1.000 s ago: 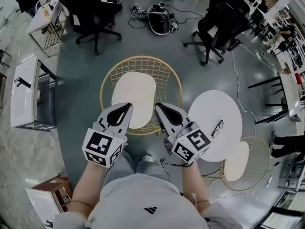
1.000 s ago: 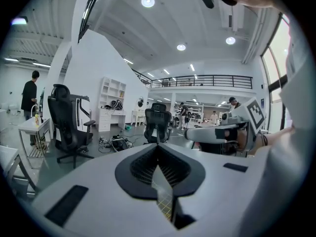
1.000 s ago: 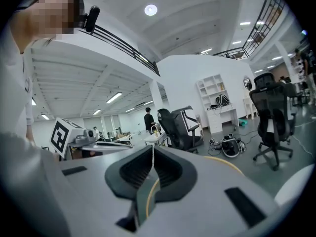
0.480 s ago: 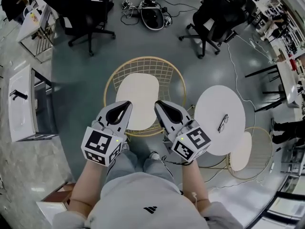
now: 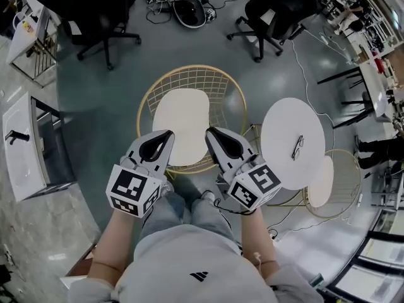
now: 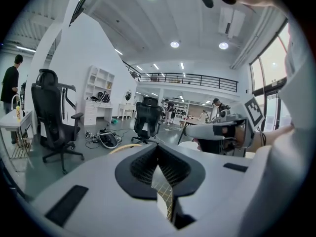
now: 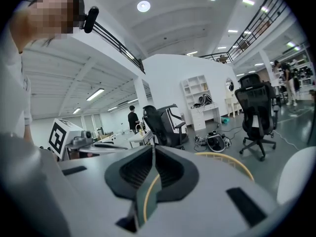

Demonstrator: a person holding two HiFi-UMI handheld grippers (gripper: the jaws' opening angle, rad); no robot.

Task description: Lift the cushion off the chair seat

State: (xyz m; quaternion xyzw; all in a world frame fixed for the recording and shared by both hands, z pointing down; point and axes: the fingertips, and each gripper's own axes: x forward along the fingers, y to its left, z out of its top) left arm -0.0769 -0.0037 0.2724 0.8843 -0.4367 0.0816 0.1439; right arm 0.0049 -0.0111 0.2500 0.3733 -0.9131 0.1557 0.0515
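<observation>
Both are sitting shut and empty: the left tongs (image 5: 166,134) and right tongs (image 5: 211,132) are flanking the near edge of the cushion (image 5: 182,125), which is lying on the wire chair (image 5: 193,76) straight ahead and below (long axis running away from the person), neither side looking nearer.

The cushion (image 5: 184,126) is 1 flat, cream-white pad with rounded corners. It lies level on the seat of the chair (image 5: 218,87), a round shell of gold wire mesh standing on the grey floor. The pad sits about centred in the shell, with bare wire showing past its far and side edges. Its near edge is partly hidden.
</observation>
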